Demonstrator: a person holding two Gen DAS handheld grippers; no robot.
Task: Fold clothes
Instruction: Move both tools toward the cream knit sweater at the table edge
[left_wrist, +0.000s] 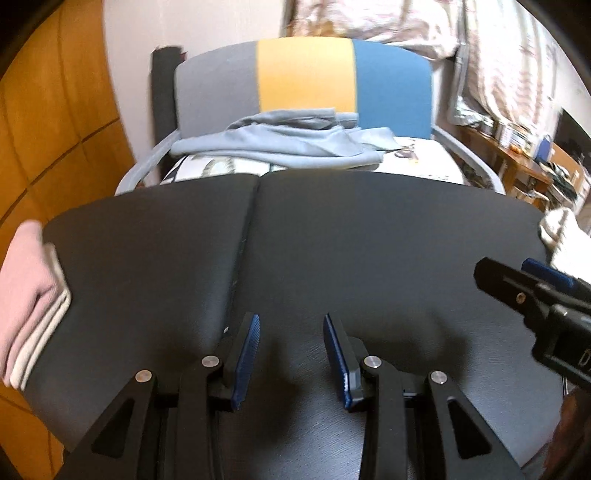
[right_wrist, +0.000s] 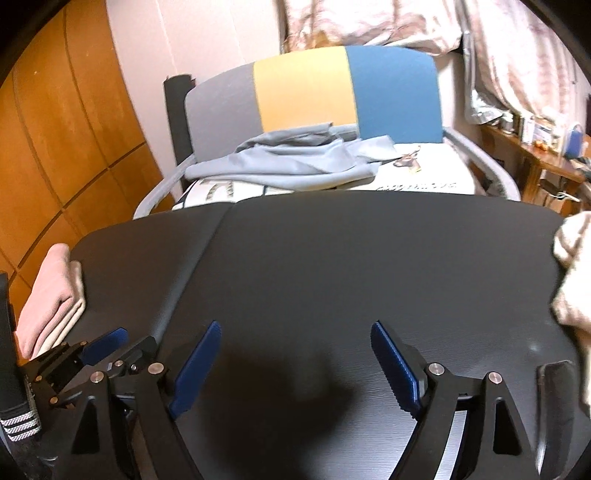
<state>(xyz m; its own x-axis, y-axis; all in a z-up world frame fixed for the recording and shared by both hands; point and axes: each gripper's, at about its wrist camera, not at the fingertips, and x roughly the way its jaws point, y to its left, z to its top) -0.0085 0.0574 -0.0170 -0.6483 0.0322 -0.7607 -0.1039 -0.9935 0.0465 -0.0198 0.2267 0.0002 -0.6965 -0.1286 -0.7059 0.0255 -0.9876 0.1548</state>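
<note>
Grippers both hover low over the bare black table (left_wrist: 369, 236), and neither has cloth in it. Left gripper (left_wrist: 291, 354) sits at the near edge with its blue-padded fingers (left_wrist: 246, 354) parted and nothing between them. Over on the right, the right gripper (right_wrist: 295, 365) is spread even wider, pads (right_wrist: 393, 365) well apart, table surface showing through the gap. Each one peeks into the other's view: the right gripper's dark body at the right edge of the left camera, the left one's blue tip low on the left of the right camera.

Now the clothes. A folded stack, pink garment (left_wrist: 26, 291) on top of a cream one (left_wrist: 44, 332), lies on the table's left edge, well clear of both grippers. A pale, fuzzy garment (right_wrist: 574, 280) bunches at the table's right edge. Beyond the far edge stands a chair (left_wrist: 306, 74) with a grey, yellow and blue backrest, and on its seat a crumpled light-blue garment (left_wrist: 280, 144) lies on top of a white printed cloth (right_wrist: 424, 173). Wooden panelling (left_wrist: 55, 110) runs along the left, and patterned bedding (right_wrist: 369, 22) hangs behind the chair.
</note>
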